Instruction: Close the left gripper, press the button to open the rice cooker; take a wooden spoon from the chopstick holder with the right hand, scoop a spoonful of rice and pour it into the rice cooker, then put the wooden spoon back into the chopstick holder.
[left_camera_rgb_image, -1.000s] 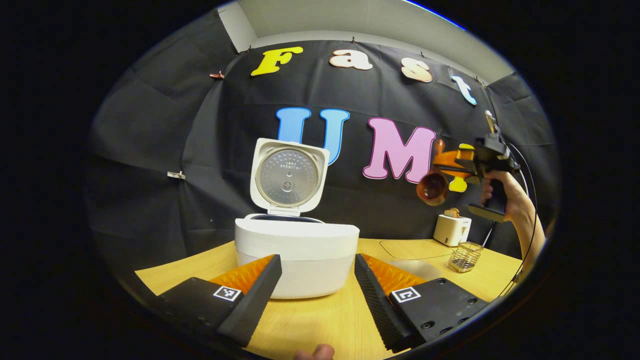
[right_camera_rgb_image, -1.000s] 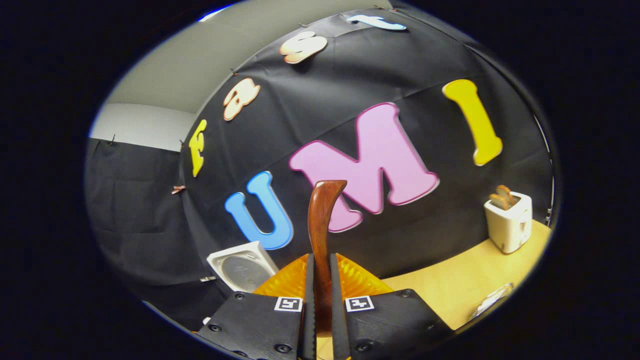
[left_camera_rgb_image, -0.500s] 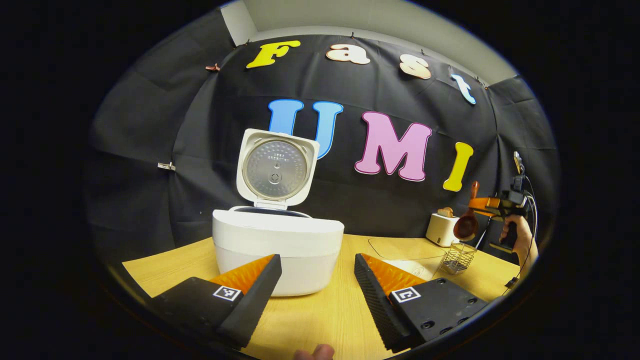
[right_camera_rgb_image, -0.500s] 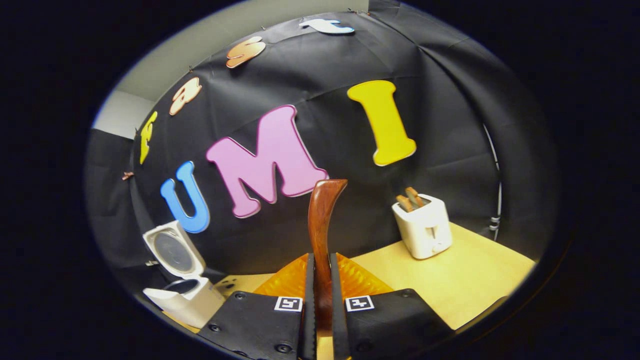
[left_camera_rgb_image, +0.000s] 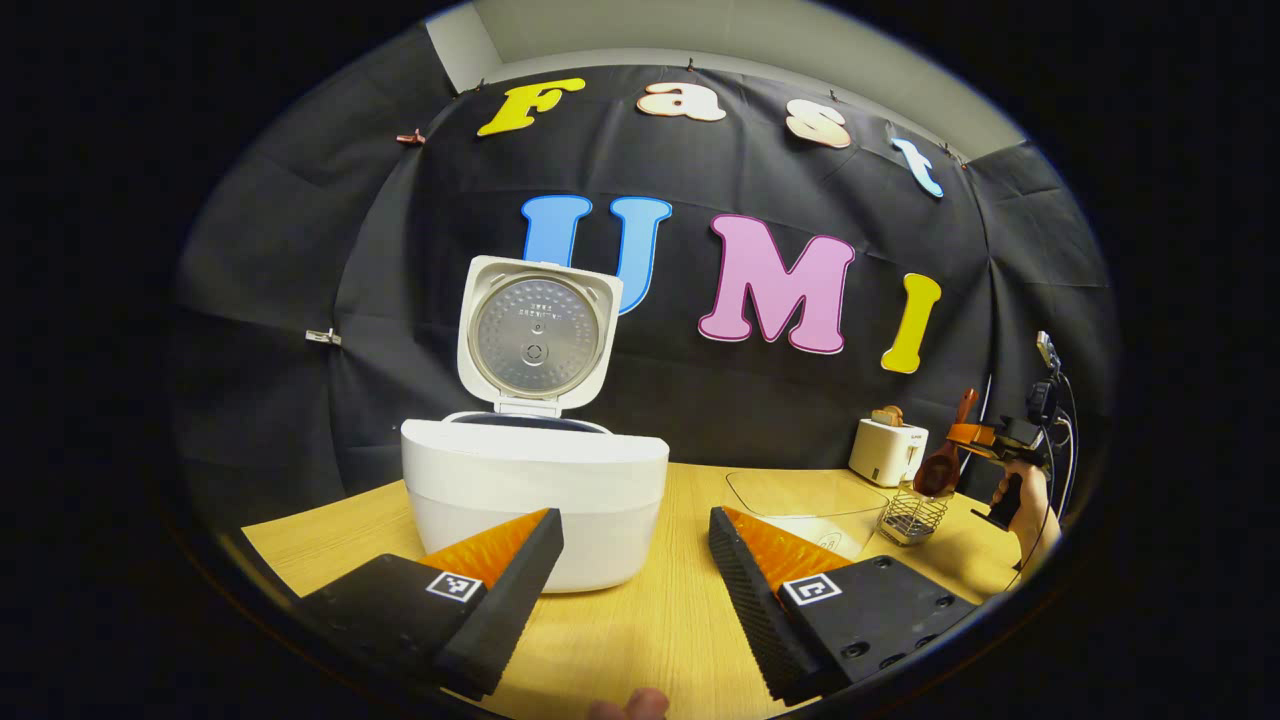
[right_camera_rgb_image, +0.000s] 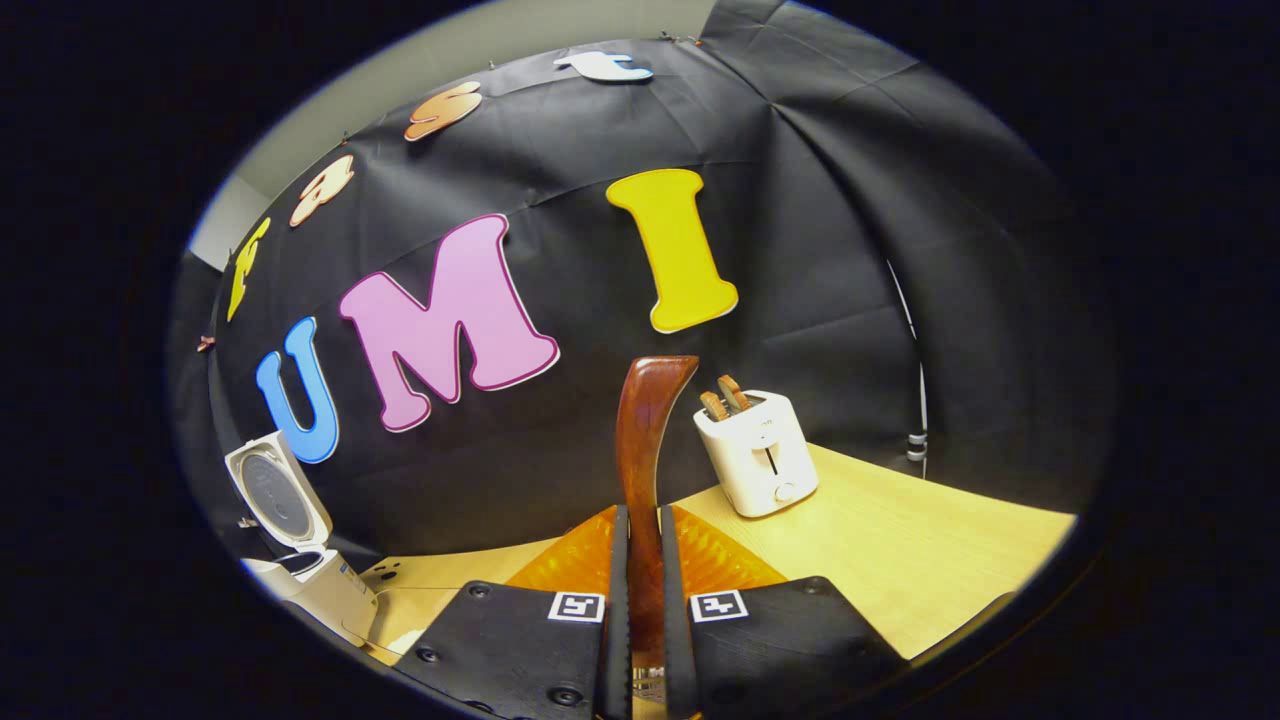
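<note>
With the rice cooker (left_camera_rgb_image: 535, 490) open on the bench (left_camera_rgb_image: 650, 630), the last step is in hand: the right gripper (right_camera_rgb_image: 640, 610), jaws pinching the wooden spoon (right_camera_rgb_image: 645, 470), holds its bowl just above the wire chopstick holder (left_camera_rgb_image: 912, 515) and must lower it straight in, while the left gripper (left_camera_rgb_image: 635, 570) idles, jaws spread.

Evenly lit from overhead, moderately bright, warm on the wooden surface (left_camera_rgb_image: 650, 620). Soft shadow under the rice cooker (left_camera_rgb_image: 535, 500); mild sheen on its open lid's metal plate. Strong fisheye bending toward the edges, darkening at the rim. Sharp at centre, slightly soft on the near claw fingers (right_camera_rgb_image: 615, 620).
</note>
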